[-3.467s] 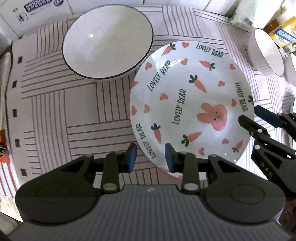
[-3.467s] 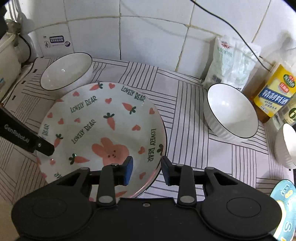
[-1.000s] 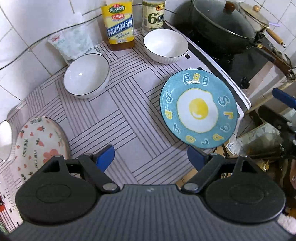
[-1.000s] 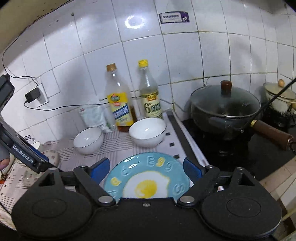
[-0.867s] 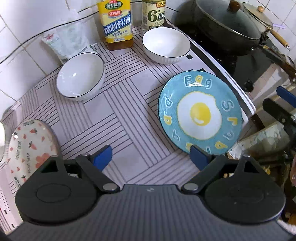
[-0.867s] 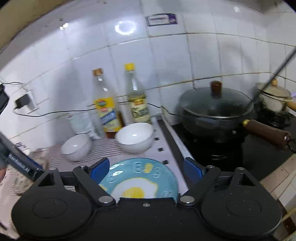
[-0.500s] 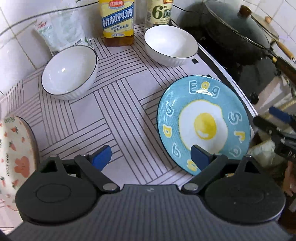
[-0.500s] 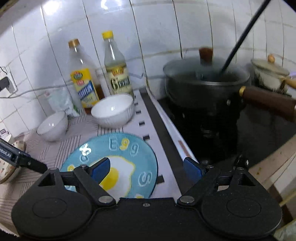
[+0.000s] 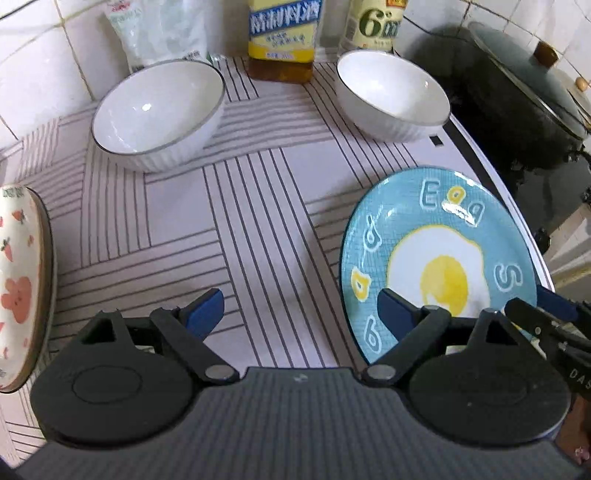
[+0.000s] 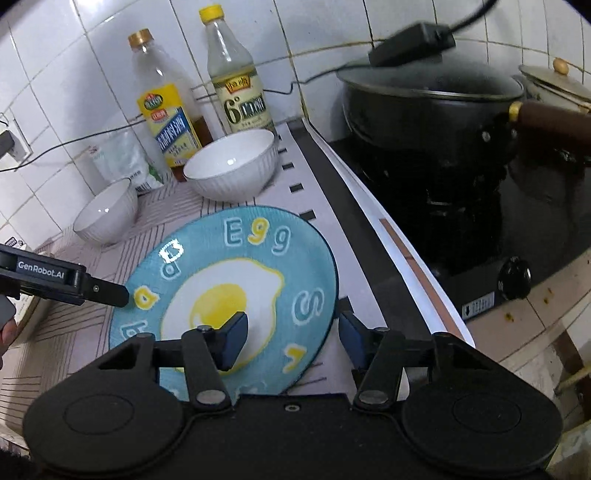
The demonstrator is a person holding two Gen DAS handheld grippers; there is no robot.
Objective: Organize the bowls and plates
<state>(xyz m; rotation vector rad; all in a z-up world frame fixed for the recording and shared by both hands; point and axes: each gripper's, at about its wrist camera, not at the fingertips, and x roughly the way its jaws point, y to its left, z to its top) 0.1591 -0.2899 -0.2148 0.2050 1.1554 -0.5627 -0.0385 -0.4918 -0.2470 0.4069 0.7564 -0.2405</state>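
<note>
A round blue plate (image 9: 436, 258) printed with a fried egg and the letters "Eggs" lies flat on a striped mat (image 9: 258, 221), at about 4 o'clock in the left wrist view and near the mat's edge beside the stove. The right gripper (image 10: 291, 339) is spread open around the plate's near right rim: one blue pad sits over the egg picture, the other just outside the rim, and whether either pad touches the plate cannot be told. The left gripper (image 9: 301, 306) is also spread wide, empty, hovering above the mat, with one finger overlapping the plate's near left edge in its own view. Beyond the plate, at 12 o'clock in the right wrist view, stands a white ribbed bowl (image 10: 231, 168); a second white bowl with a dark rim (image 10: 107, 210) sits at 10 o'clock. At 9 o'clock in the left wrist view, the edge of a white plate with pink carrots and hearts (image 9: 22, 280) shows. Two bottles (image 10: 166, 122) stand against the tiled wall behind the bowls, with a plastic bag (image 9: 162, 33) beside them. At 2 o'clock in the right wrist view, a black lidded pot (image 10: 432, 107) rests on a dark stove.
</note>
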